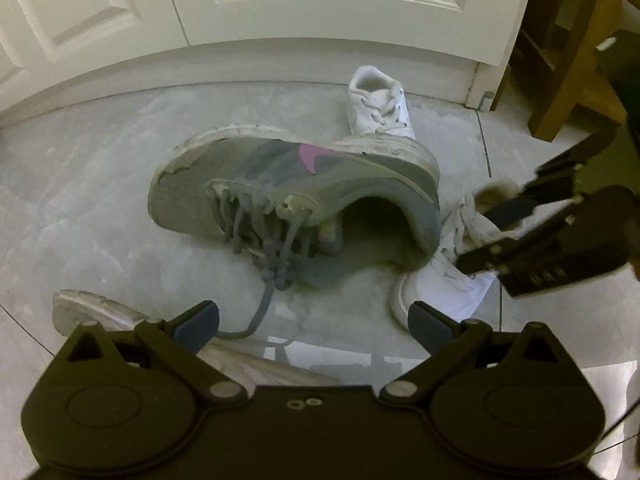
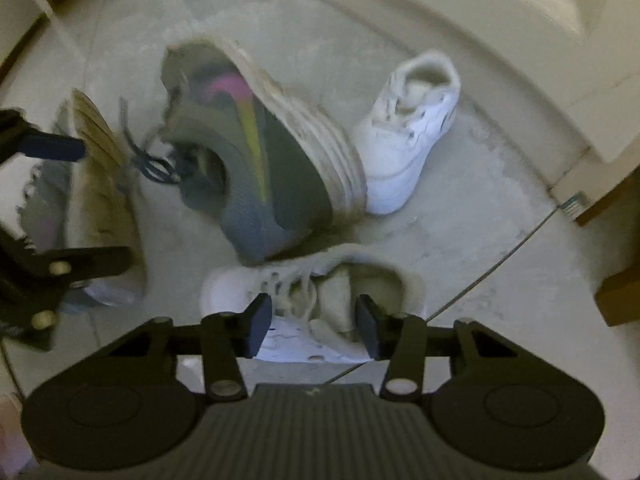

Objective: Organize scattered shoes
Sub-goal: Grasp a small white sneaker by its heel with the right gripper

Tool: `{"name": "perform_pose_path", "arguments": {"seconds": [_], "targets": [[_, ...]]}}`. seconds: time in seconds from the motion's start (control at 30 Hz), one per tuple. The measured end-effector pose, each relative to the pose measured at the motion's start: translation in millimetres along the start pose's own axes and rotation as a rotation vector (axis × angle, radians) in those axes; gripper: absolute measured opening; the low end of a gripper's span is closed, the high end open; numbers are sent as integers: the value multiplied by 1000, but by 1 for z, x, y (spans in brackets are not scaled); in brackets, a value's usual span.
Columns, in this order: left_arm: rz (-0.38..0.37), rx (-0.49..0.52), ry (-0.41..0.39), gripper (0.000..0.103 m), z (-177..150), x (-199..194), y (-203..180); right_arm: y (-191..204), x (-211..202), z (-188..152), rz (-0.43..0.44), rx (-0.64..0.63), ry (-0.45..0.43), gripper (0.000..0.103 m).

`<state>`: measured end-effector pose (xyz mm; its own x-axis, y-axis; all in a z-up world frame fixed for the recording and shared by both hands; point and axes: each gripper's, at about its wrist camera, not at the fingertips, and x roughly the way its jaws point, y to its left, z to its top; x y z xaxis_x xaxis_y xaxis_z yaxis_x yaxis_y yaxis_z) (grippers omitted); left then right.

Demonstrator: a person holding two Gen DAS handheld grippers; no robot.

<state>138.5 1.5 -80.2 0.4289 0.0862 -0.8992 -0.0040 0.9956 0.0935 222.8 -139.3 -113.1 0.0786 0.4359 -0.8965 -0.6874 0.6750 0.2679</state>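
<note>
A grey sneaker with a pink swoosh [image 1: 288, 196] lies on its side mid-floor; it also shows in the right wrist view [image 2: 256, 152]. A second grey sneaker [image 1: 120, 316] lies sole-up under my left gripper [image 1: 314, 322], which is open and empty above the floor; this sneaker also shows at the left of the right wrist view [image 2: 96, 208]. One white sneaker [image 1: 378, 102] stands by the door [image 2: 416, 120]. Another white sneaker [image 2: 320, 284] lies below my right gripper [image 2: 312, 324], whose open jaws straddle its tongue and laces. The right gripper also shows in the left wrist view [image 1: 492, 232].
A white panelled door [image 1: 280, 0] and its sill close the far side. A wooden chair leg [image 1: 572, 76] stands at the right. Brown cardboard boxes [image 2: 620, 288] sit at the right of the grey tiled floor [image 1: 100, 200].
</note>
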Motion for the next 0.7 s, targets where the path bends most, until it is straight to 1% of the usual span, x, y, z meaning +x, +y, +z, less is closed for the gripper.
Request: {"name": "perform_pose_path", "arguments": {"seconds": [0.03, 0.1, 0.17, 0.2, 0.23, 0.27, 0.43, 0.5, 0.6, 0.7], "targets": [[-1, 5, -3, 102, 1, -1, -1, -1, -1, 0, 6, 13, -7, 31], [2, 8, -8, 102, 2, -1, -3, -2, -7, -10, 10, 21, -45, 28], [1, 3, -9, 102, 3, -2, -5, 3, -11, -17, -4, -12, -63, 24], [-4, -1, -9, 102, 4, -3, -6, 8, -15, -23, -17, -42, -77, 17], [-8, -2, -11, 102, 3, -6, -7, 10, -20, -26, -28, -54, -81, 14], [-13, -3, -13, 102, 3, -8, -9, 12, -24, -29, -38, -64, -84, 14], [-36, 17, -40, 102, -2, -25, -25, 15, -65, -51, -32, -136, -62, 14], [-56, 24, -35, 102, -6, -31, -32, 14, -88, -68, -40, -179, -23, 14], [-87, 54, -37, 102, -14, -42, -46, 13, -114, -93, -37, -281, 88, 14], [-149, 66, -15, 102, -27, -51, -67, 12, -128, -116, -15, -347, 207, 14]]}}
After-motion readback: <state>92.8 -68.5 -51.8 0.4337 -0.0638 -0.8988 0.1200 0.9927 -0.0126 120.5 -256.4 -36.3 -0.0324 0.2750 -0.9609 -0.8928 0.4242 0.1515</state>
